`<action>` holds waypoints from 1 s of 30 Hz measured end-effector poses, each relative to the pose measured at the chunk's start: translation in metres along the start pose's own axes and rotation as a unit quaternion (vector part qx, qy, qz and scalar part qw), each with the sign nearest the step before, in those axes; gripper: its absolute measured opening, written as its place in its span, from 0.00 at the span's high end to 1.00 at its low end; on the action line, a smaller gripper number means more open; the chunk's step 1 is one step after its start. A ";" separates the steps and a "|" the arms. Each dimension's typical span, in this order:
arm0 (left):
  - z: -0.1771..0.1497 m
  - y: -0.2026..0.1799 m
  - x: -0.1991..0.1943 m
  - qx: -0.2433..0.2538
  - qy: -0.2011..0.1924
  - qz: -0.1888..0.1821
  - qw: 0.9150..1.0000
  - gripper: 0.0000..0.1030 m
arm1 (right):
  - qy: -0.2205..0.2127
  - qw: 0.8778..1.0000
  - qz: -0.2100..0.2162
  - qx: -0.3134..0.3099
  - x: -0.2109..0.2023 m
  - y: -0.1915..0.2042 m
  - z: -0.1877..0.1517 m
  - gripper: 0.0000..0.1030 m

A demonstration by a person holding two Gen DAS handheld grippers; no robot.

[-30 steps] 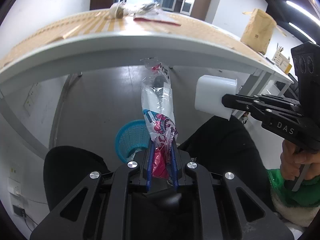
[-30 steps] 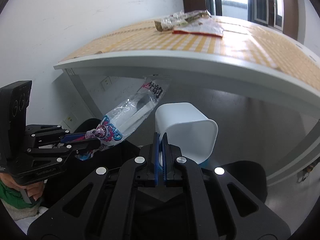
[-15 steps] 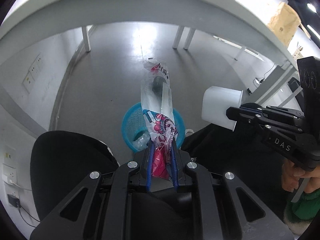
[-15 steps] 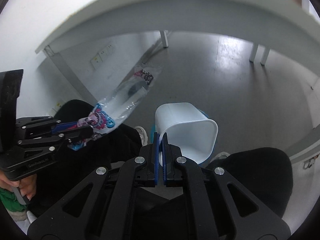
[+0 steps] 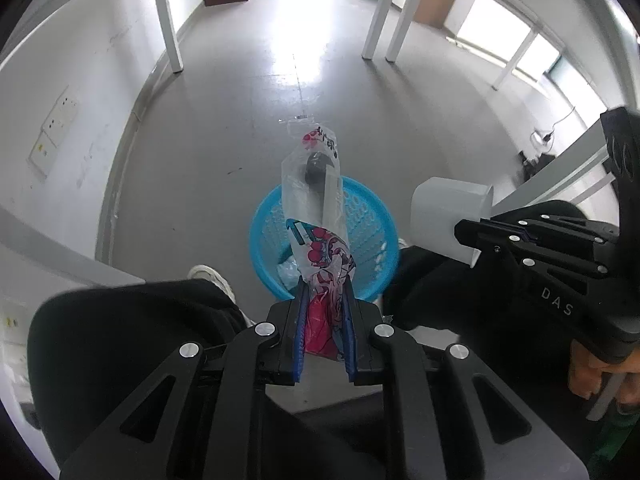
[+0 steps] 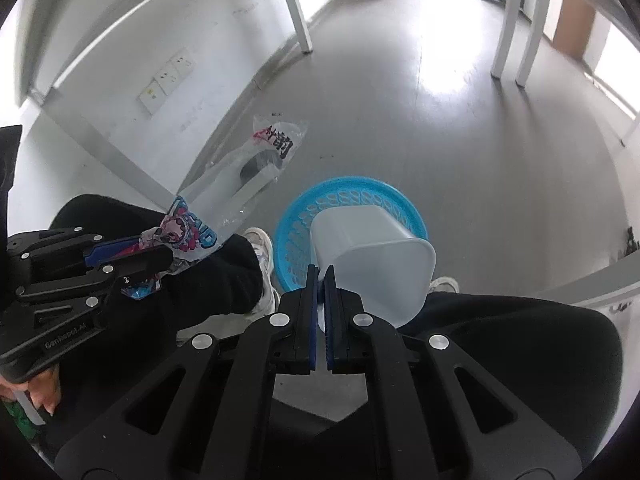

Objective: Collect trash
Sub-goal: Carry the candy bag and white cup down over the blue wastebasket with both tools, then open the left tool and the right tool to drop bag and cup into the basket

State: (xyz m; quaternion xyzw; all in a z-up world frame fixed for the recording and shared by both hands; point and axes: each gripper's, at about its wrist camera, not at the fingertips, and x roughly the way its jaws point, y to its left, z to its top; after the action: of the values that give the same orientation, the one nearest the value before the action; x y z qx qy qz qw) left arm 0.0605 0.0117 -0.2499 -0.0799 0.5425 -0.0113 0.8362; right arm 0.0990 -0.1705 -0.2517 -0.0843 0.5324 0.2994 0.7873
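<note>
— What sat furthest left?

— In the right wrist view, the left gripper (image 6: 158,258), its jaws pinched narrow on the crumpled pink end of a clear plastic wrapper (image 6: 240,172). A hand (image 6: 38,388) held its handle at the lower left edge. The wrapper stuck out up and to the right from the blue pads, over the person's black-trousered knee (image 6: 216,272).

— And from that gripper's own camera?

— The wrapper (image 5: 316,216) rose straight out of the jaws, with a dark round thing inside its clear upper part. Behind and below it stood a blue plastic basket (image 5: 372,220) on the grey floor (image 5: 224,128), between the person's knees. Something pale lay at the basket's bottom; I could not tell what.

— Further right?

— The right gripper (image 5: 466,234) came in from the right edge, clamped tight on the rim of a white plastic cup (image 5: 444,208). The cup lay on its side just right of the basket.

— In the right wrist view?

— The cup (image 6: 372,264) hung above the basket (image 6: 296,216), covering its near-right part, its rim wall caught between the nearly closed blue pads (image 6: 313,308). A white shoe (image 6: 260,248) stood just left of the basket.
</note>
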 end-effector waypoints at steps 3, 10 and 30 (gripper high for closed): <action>0.004 -0.001 0.015 0.002 0.016 0.002 1.000 0.87 | 0.017 1.000 0.007 0.021 0.016 -0.008 0.004 0.98; 0.015 0.003 0.046 -0.017 0.054 0.000 0.998 0.87 | 0.040 0.999 0.001 0.028 0.045 -0.016 0.014 0.98; 0.043 0.025 0.147 -0.098 0.163 -0.033 0.981 0.87 | 0.127 0.987 -0.015 0.100 0.157 -0.058 0.045 0.98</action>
State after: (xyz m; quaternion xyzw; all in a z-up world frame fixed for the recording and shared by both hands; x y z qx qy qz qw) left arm 0.1587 0.0257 -0.3692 -0.1759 0.6674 0.0014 0.7236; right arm 0.2067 -0.1368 -0.3834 -0.0503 0.6541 0.2196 0.7221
